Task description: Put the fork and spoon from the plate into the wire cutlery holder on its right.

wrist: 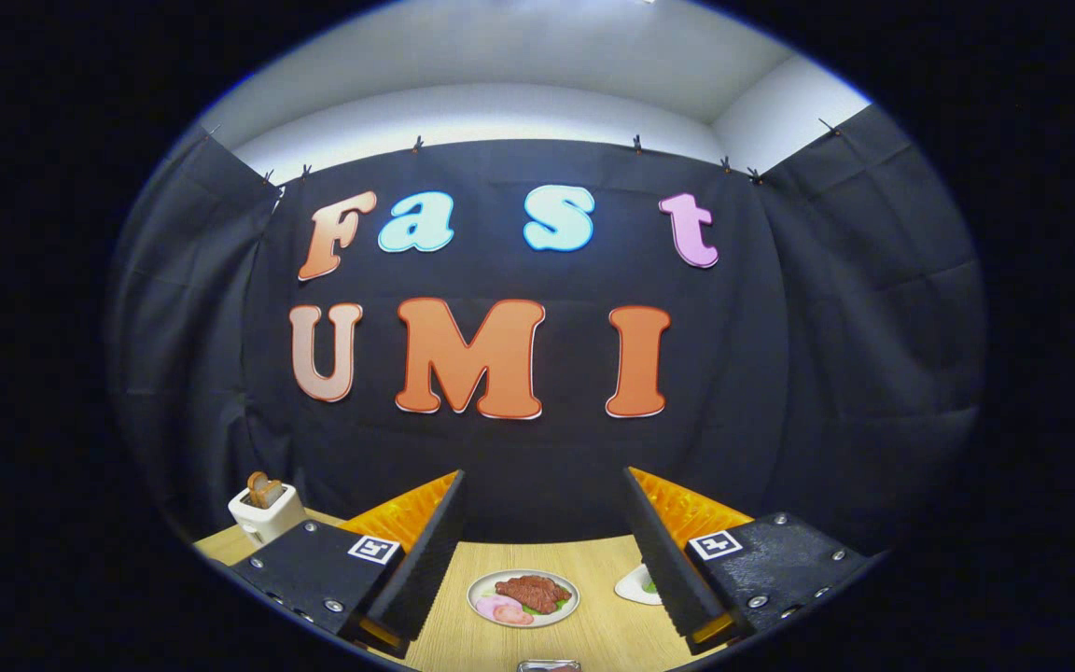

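We hold the gripper [542,551] high and level over the wooden surface [607,635], its jaws released and spread wide with nothing between them. Beyond the fingertips, framed by the gap, sits a round plate [479,589] carrying what looks like sliced meat and some pink pieces. We cannot make out a fork or a spoon on it from here, so where the task's cutlery lies stays unsettled. Nor can we pick out the wire cutlery holder: to the right of the plate, partly behind the right finger, we see only a small white dish [634,586] with a touch of green. A white toaster [264,513] with bread in its slots stands well off to the left, beyond the left finger. A sliver of something pale with a dark rim [549,665] shows close under the gripper; we cannot tell what it is.

As for the step in hand, we judge that empty, open jaws raised this far fit either an approach toward the plate or a withdrawal once the cutlery is stowed, and this view does not decide between them. Any next move calls for tipping the gripper down so that plate, cutlery and holder come into view.

Of writing, we find only square black-and-white marker tags [374,549] on the finger mounts; they carry no words we can read
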`<state>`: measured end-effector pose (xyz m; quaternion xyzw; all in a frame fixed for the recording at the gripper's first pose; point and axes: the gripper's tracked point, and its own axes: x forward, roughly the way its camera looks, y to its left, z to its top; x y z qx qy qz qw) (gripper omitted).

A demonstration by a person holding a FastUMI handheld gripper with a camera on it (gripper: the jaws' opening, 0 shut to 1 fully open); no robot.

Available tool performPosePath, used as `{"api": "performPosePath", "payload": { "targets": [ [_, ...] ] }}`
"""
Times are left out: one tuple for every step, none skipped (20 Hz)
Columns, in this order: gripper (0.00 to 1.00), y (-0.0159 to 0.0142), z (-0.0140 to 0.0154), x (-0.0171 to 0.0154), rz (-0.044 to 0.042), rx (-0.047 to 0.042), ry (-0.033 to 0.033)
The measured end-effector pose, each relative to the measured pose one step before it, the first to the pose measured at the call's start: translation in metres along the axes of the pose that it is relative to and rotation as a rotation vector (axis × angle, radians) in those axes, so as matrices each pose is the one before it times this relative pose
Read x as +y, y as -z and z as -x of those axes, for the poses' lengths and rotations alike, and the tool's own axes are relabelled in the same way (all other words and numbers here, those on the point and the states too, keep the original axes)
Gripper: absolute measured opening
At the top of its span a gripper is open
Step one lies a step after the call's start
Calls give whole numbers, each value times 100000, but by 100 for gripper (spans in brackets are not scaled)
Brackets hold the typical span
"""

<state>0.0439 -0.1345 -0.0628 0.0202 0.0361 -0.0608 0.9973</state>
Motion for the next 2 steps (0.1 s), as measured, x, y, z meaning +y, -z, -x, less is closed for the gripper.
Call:
{"api": "performPosePath", "payload": {
  "targets": [
    [97,-697,114,178,320,-2176,133],
    [97,-623,111,-43,821,-2456,-30]
  ]
}}
